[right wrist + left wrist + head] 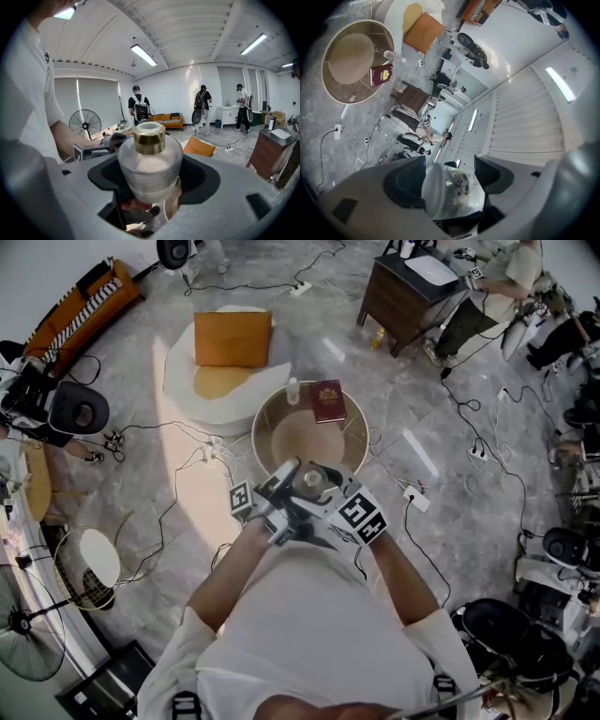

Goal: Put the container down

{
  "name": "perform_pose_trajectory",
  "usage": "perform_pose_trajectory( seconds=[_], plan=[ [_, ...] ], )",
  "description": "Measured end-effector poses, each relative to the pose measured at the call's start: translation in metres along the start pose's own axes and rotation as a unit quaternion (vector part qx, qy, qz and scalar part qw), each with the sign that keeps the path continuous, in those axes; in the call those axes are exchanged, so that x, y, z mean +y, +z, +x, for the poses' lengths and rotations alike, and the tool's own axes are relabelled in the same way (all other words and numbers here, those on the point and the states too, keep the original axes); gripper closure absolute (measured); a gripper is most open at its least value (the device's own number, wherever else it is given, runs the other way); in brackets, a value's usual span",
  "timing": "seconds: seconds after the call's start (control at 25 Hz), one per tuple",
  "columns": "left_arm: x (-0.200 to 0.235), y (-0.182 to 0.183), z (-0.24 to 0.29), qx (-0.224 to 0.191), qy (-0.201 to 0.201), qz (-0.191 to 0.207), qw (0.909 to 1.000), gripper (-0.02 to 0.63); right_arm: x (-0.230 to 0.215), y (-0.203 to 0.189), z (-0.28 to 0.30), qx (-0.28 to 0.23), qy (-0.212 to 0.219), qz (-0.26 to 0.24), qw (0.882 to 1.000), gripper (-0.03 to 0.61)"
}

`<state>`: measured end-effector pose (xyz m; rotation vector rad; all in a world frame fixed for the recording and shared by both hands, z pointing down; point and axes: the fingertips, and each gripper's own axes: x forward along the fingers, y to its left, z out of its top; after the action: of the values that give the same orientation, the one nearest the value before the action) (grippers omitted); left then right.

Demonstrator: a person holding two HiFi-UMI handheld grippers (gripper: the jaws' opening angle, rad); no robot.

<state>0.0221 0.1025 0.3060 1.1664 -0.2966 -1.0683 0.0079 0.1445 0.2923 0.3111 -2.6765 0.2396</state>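
A round frosted-glass container (150, 164) with a gold neck is held in the air over the near edge of a round desk (265, 418). It is clamped by the right hand-held gripper (152, 180) and, apparently, by the left hand-held gripper (450, 180). It is judged heavy, slippery and breakable, and is best gripped across its wide body.

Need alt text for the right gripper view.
The right gripper's tongs hold an upright frosted glass bottle with a gold collar, filling the foreground. Behind it is a bright room with three standing people, an orange sofa, a floor fan and a dark wooden cabinet.
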Motion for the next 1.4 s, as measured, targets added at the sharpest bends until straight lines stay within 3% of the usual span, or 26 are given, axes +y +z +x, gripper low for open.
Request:
perform_pose_trajectory(
  seconds=[0.72, 1.4],
  plan=[
    [-0.015, 0.110, 0.035, 0.054, 0.030, -0.043, 0.9972, 0.311, -0.075, 0.034, 0.090, 0.004, -0.062, 0.042, 0.997, 0.242],
    [0.017, 0.197, 0.058, 0.112, 0.093, -0.088, 0.9855, 0.311, -0.146, 0.015, 0.159, 0.022, -0.114, 0.107, 0.987, 0.243]
  ],
)
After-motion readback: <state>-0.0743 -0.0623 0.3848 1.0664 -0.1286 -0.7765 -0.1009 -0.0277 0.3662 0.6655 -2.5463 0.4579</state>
